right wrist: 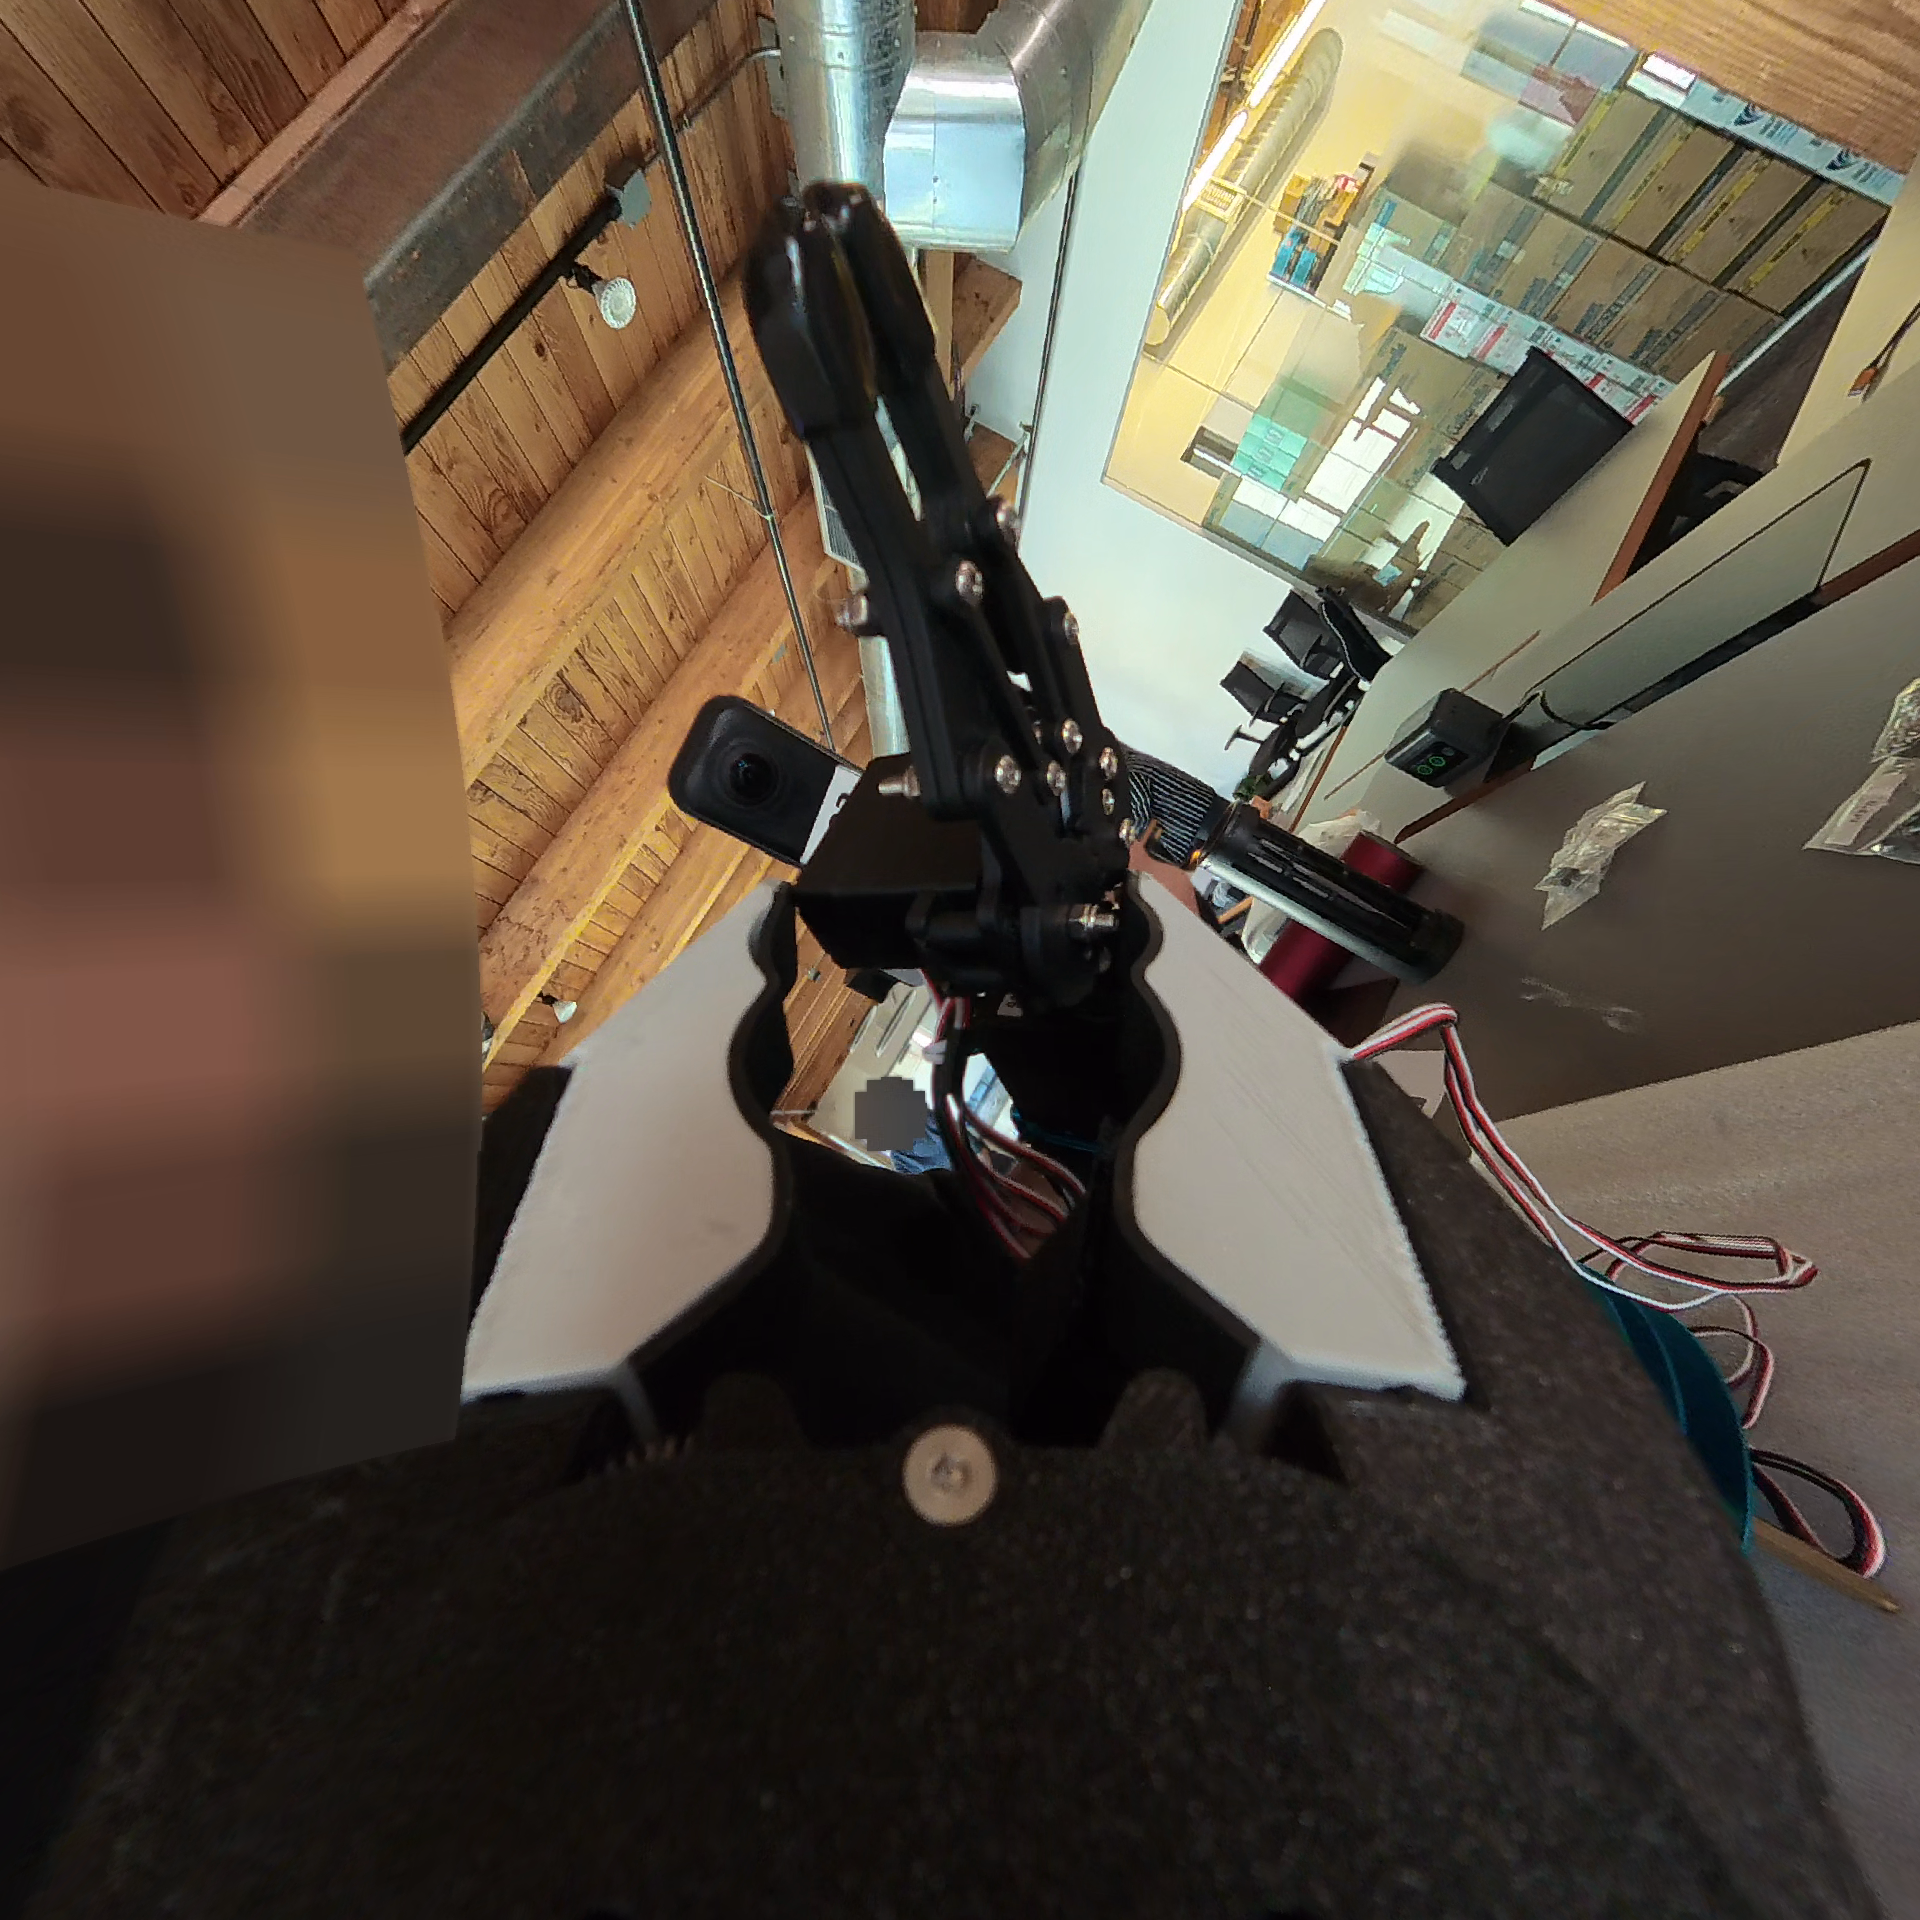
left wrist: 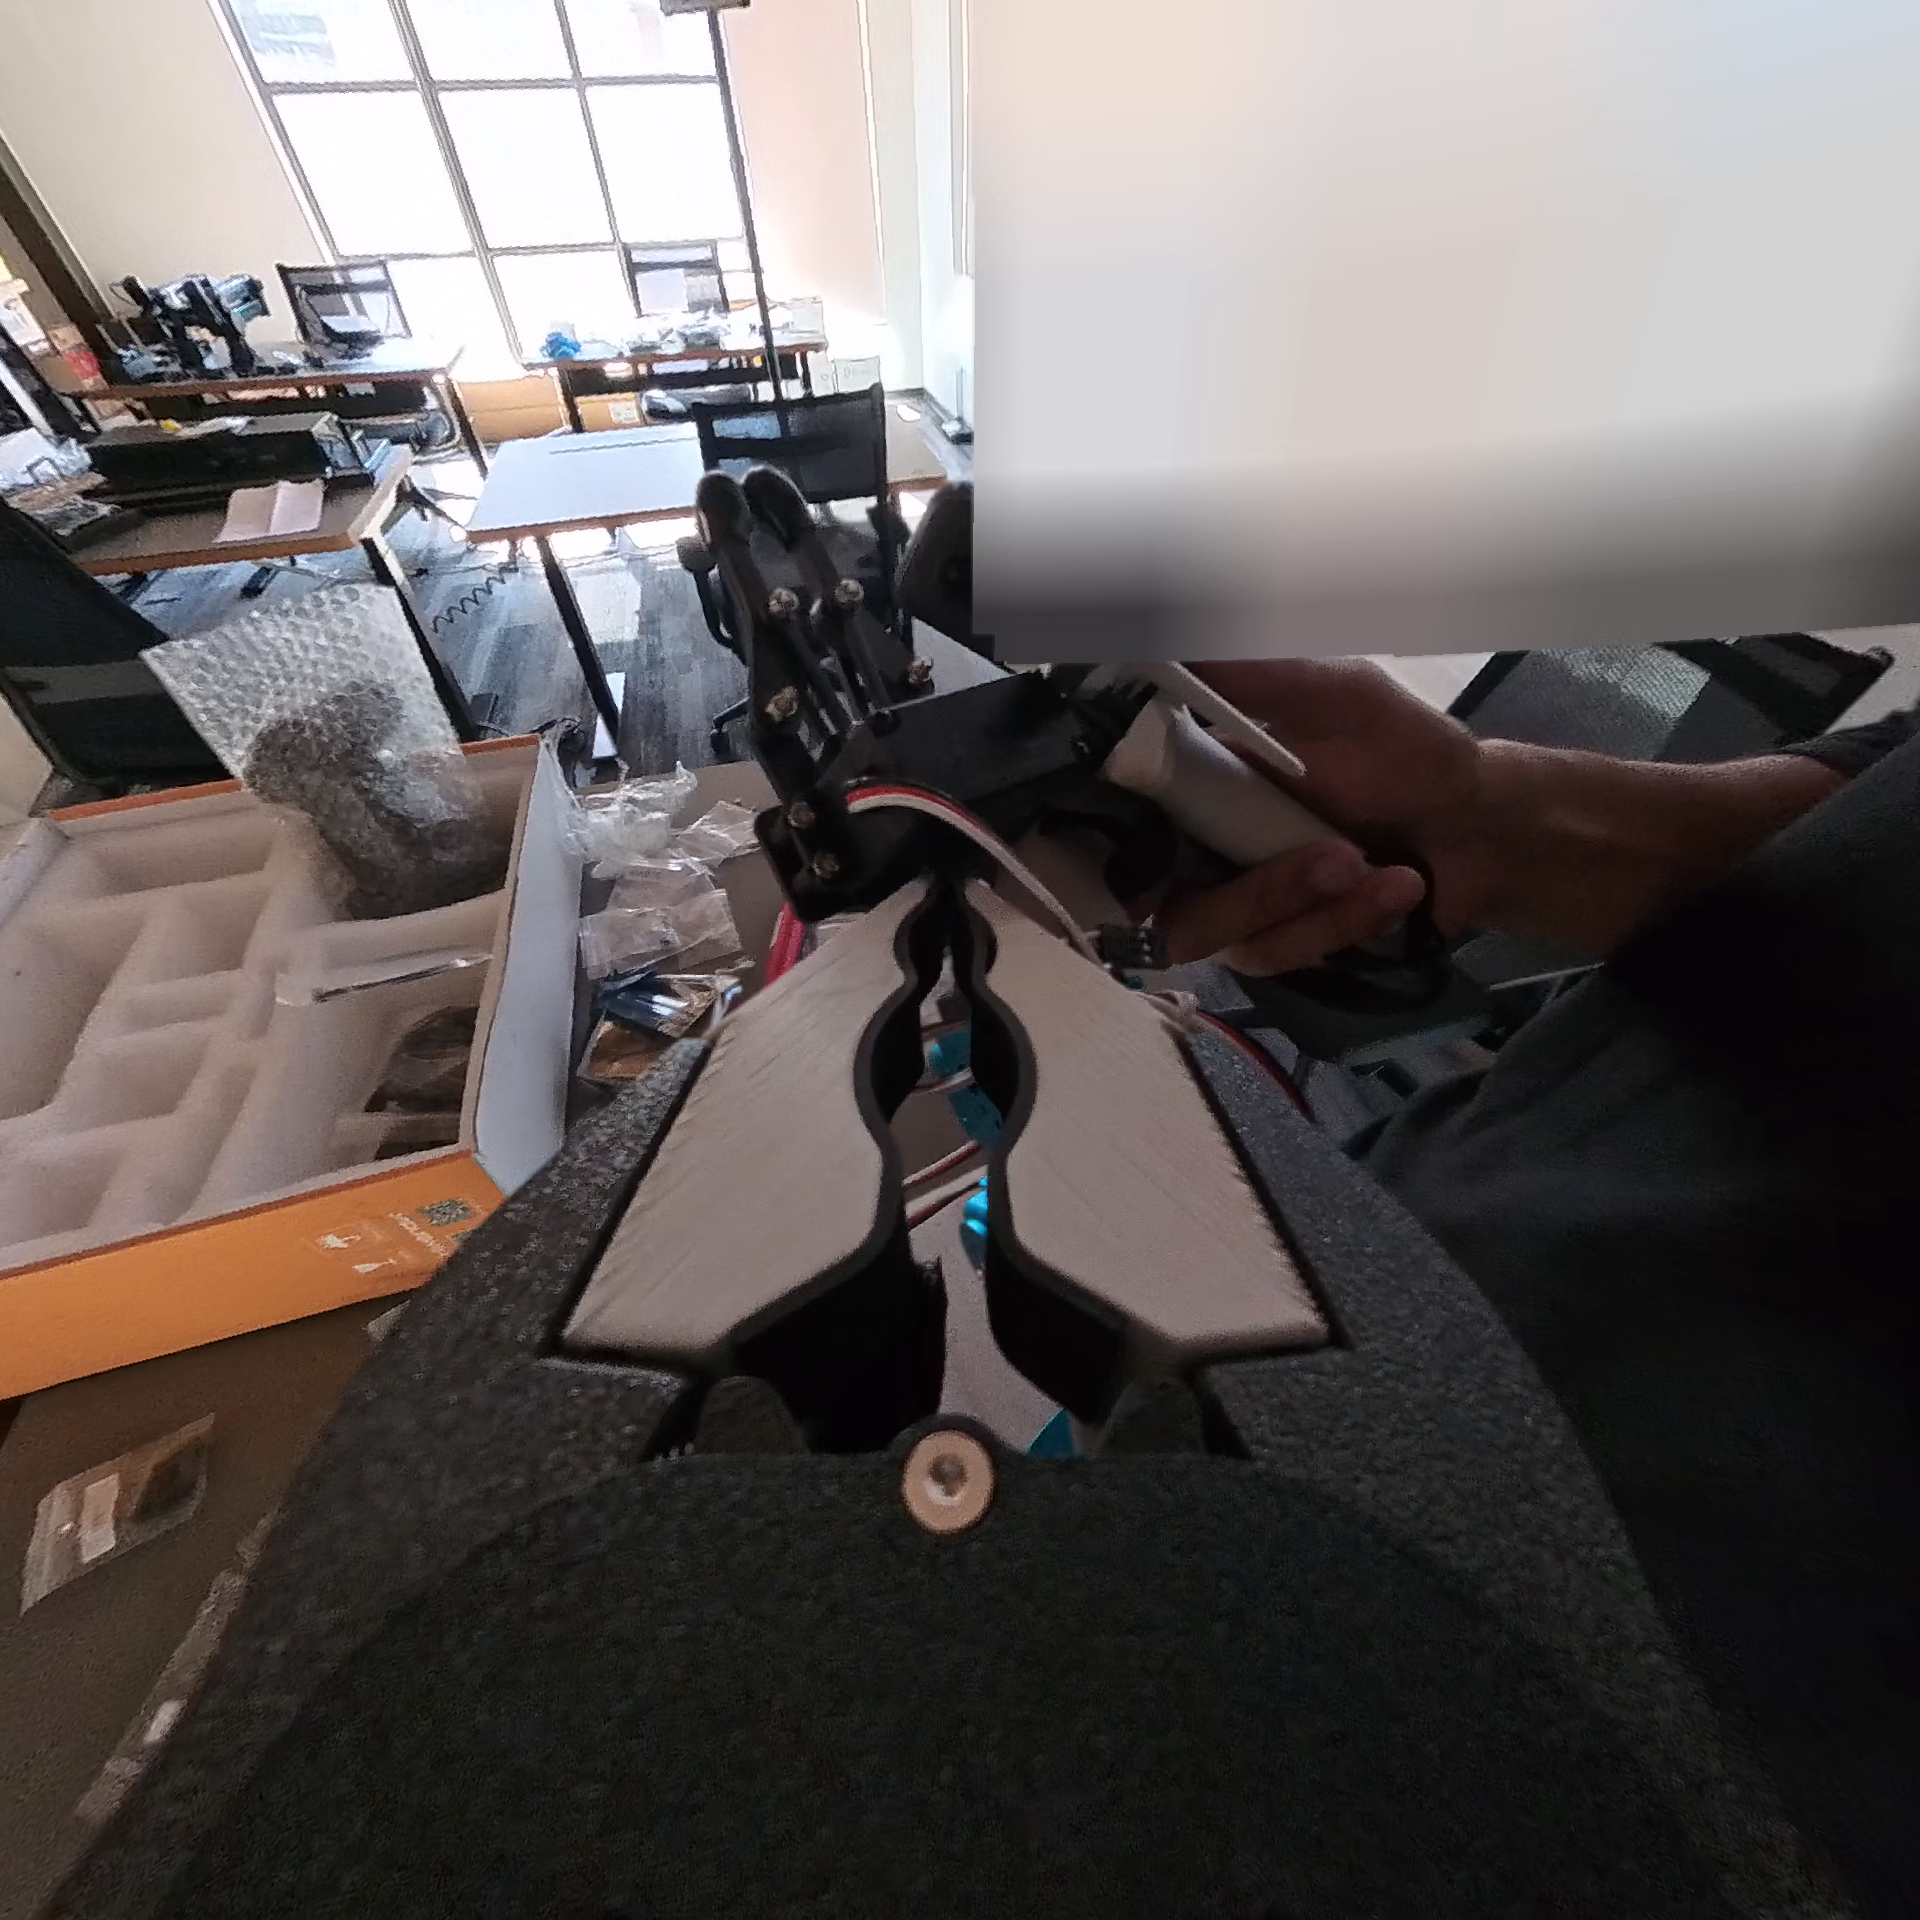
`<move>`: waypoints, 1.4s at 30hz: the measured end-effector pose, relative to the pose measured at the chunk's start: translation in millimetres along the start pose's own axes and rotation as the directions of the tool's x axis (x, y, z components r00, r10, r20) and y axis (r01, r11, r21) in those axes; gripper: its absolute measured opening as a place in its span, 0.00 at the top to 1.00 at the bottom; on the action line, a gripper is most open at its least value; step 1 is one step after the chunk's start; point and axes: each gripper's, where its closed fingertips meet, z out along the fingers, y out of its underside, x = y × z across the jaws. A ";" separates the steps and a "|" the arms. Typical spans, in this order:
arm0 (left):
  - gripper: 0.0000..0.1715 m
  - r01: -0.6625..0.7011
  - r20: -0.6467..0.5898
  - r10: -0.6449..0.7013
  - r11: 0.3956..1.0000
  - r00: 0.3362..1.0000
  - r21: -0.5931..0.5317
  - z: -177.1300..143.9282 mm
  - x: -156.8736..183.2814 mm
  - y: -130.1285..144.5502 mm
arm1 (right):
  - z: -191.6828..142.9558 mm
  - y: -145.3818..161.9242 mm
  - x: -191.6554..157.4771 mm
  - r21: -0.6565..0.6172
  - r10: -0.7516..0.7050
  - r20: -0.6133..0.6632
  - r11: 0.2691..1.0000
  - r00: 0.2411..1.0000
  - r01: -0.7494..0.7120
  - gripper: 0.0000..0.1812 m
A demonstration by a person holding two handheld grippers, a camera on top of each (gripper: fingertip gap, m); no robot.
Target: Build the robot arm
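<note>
A small black mechanical claw (left wrist: pixel 800 623) with silver screws and red-white-black wires points up and away, its two tips together. My left gripper (left wrist: pixel 945 899) has its white fingers (left wrist: pixel 790 1122) nearly together on the claw's base bracket, where the wires come out. A hand (left wrist: pixel 1351 831) on the right grips a white handle (left wrist: pixel 1195 790) next to the claw's black block. In the right wrist view the same claw (right wrist: pixel 914 520) rises from between my right gripper's (right wrist: pixel 956 904) white fingers (right wrist: pixel 644 1195), which hug its base on both sides. A black camera (right wrist: pixel 753 779) sits just behind it.
An orange-and-white box (left wrist: pixel 239 1278) with a white foam insert and a bubble-wrap bundle (left wrist: pixel 343 748) lies at left, with small parts bags (left wrist: pixel 655 914) beside it. Desks and chairs stand beyond. The right view shows loose striped wires (right wrist: pixel 1662 1247), a black ribbed grip (right wrist: pixel 1320 883) and bags on a table (right wrist: pixel 1600 842). The grippers are tip to tip, or close to it.
</note>
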 end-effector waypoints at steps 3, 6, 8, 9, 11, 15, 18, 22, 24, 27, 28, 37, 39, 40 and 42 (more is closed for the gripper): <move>1.00 0.014 0.042 -0.013 1.000 0.999 -0.019 -3.7 -11.5 3.6 | -1.4 -1.1 0.9 0.015 0.007 0.004 1.000 1.000 -0.007 0.66; 0.96 0.044 0.182 -0.030 0.996 0.983 -0.076 -25.4 -48.0 23.9 | -2.8 -1.1 0.8 0.013 0.001 0.008 1.000 1.000 -0.001 0.66; 0.91 0.132 0.218 -0.103 0.984 0.970 -0.122 -40.6 -67.6 47.7 | -4.1 -1.7 1.4 0.014 0.003 0.010 1.000 1.000 -0.003 0.66; 0.90 0.175 0.237 -0.139 0.975 0.961 -0.140 -46.6 -76.5 60.6 | -4.6 -2.0 1.6 0.014 0.004 0.013 1.000 1.000 -0.005 0.66; 0.87 0.237 0.305 -0.170 0.951 0.937 -0.197 -55.2 -95.9 91.4 | -4.8 -2.6 2.1 0.012 0.010 0.019 1.000 1.000 -0.010 0.66; 0.86 0.364 0.497 -0.178 0.879 0.850 -0.308 -85.9 -134.6 158.9 | -3.1 -3.0 2.8 -0.003 0.016 0.023 1.000 1.000 -0.015 0.64; 0.86 0.483 0.604 -0.250 0.837 0.757 -0.259 -125.7 -150.5 193.7 | -3.5 -3.3 3.2 -0.011 0.017 0.017 1.000 1.000 -0.017 0.66; 0.85 0.635 0.840 -0.192 0.742 0.507 -0.213 -209.6 -162.6 253.4 | -2.4 -3.7 3.9 -0.016 0.021 0.017 1.000 1.000 -0.021 0.66; 0.85 0.693 0.892 -0.198 0.703 0.406 -0.159 -238.0 -150.9 273.6 | -1.9 -3.9 4.0 -0.018 0.023 0.019 1.000 1.000 -0.023 0.66; 0.85 0.745 0.925 -0.210 0.659 0.318 -0.107 -261.0 -128.0 293.2 | -2.3 -4.2 4.3 -0.022 0.025 0.015 0.999 1.000 -0.025 0.66; 0.85 0.748 0.922 -0.226 0.657 0.315 -0.094 -261.4 -123.5 295.8 | -2.7 -3.9 4.1 -0.024 0.023 0.014 0.999 1.000 -0.023 0.66; 0.88 0.628 0.866 -0.083 0.722 0.493 -0.289 -236.8 -184.2 294.4 | -3.9 -1.6 1.4 -0.047 0.025 0.003 0.999 1.000 -0.025 0.66; 0.91 0.642 0.847 -0.093 0.696 0.524 -0.321 -237.4 -200.5 305.5 | -4.0 -1.2 1.0 -0.047 0.024 0.004 0.999 1.000 -0.024 0.66; 0.91 0.662 0.846 -0.101 0.672 0.524 -0.330 -240.3 -207.3 313.4 | -4.3 -1.1 0.8 -0.044 0.025 0.006 0.999 1.000 -0.024 0.66; 0.91 0.694 0.839 -0.143 0.643 0.525 -0.325 -240.9 -216.6 323.6 | -4.9 -1.5 1.0 -0.037 0.028 0.008 0.999 1.000 -0.028 0.66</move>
